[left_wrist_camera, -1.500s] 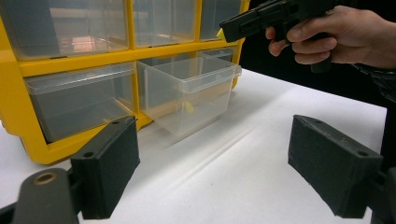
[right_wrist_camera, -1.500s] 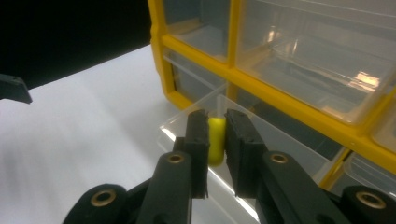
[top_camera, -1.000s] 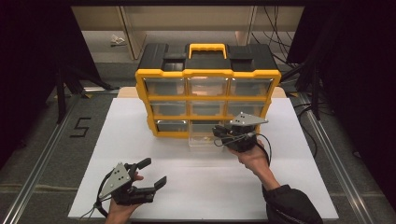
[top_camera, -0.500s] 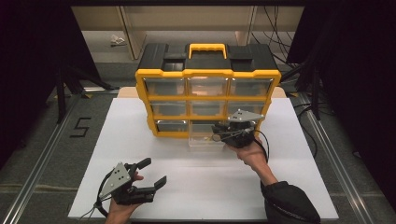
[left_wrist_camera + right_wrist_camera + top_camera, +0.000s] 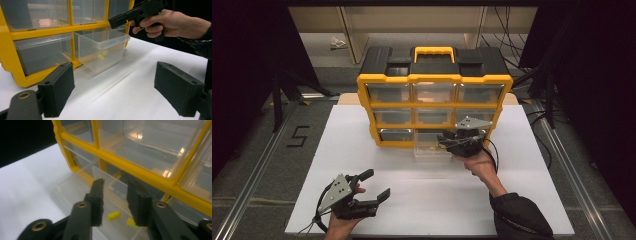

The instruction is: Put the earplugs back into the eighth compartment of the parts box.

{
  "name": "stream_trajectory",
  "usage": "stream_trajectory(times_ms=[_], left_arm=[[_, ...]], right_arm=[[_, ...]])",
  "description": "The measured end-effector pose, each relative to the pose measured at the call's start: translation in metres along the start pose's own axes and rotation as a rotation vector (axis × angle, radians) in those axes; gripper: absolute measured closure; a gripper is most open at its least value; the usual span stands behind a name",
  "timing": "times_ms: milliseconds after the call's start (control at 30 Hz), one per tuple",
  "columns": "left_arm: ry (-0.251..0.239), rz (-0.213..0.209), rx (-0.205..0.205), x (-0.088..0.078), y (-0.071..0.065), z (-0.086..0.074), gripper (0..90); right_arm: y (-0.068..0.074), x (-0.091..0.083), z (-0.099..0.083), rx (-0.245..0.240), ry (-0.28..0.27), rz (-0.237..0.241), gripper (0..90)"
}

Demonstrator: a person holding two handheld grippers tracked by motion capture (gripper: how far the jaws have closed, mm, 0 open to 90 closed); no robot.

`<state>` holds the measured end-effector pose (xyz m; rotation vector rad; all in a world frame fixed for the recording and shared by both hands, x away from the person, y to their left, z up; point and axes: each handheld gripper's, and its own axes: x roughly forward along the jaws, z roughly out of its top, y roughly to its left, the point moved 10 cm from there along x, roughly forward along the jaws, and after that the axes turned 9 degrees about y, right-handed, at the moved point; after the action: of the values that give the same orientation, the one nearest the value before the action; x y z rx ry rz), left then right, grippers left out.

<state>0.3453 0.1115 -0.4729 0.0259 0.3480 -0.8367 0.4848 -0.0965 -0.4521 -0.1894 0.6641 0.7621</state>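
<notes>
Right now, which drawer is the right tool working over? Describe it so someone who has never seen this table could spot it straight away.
Find the yellow and black drawer cabinet standing on the white table. Go to its bottom row, middle column: the clear plastic drawer there is pulled out toward the person, under the right tool. Unlike its pushed-in neighbours, it sticks out and holds small yellow pieces.

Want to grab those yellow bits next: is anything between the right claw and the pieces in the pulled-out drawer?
Nothing visible. The right claw, jaws just opened and empty, hangs over the open-topped drawer; the yellow pieces lie bare on its floor.
</notes>
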Motion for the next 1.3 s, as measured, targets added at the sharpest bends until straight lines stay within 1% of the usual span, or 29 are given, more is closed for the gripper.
stream_trajectory(times_ms=[133,267,433,600,733,1133,1300], left_arm=[[0.000,-0.001,-0.001,0.000,0.000,0.000,16.1],[-0.001,-0.001,-0.002,0.000,0.000,0.000,16.1],[0.002,-0.006,-0.001,0.000,-0.001,0.000,16.0],[0.002,-0.009,0.000,0.000,-0.001,0.000,15.9],[0.004,-0.010,0.000,0.000,-0.002,0.000,16.0],[0.007,-0.016,0.003,0.000,-0.003,0.000,16.0],[0.006,-0.019,0.004,0.000,-0.003,0.000,16.0]], right_arm=[[0.001,-0.004,0.004,0.007,-0.019,0.009,52.1],[0.003,-0.009,0.005,0.018,-0.027,0.022,45.5],[0.007,-0.011,0.004,0.021,-0.027,0.018,36.6],[0.014,-0.016,0.003,0.018,-0.038,0.033,33.5],[0.021,-0.021,0.005,0.011,-0.059,0.043,32.5],[0.047,-0.035,0.009,-0.037,-0.111,0.078,31.7],[0.053,-0.037,0.006,-0.051,-0.113,0.074,25.2]])
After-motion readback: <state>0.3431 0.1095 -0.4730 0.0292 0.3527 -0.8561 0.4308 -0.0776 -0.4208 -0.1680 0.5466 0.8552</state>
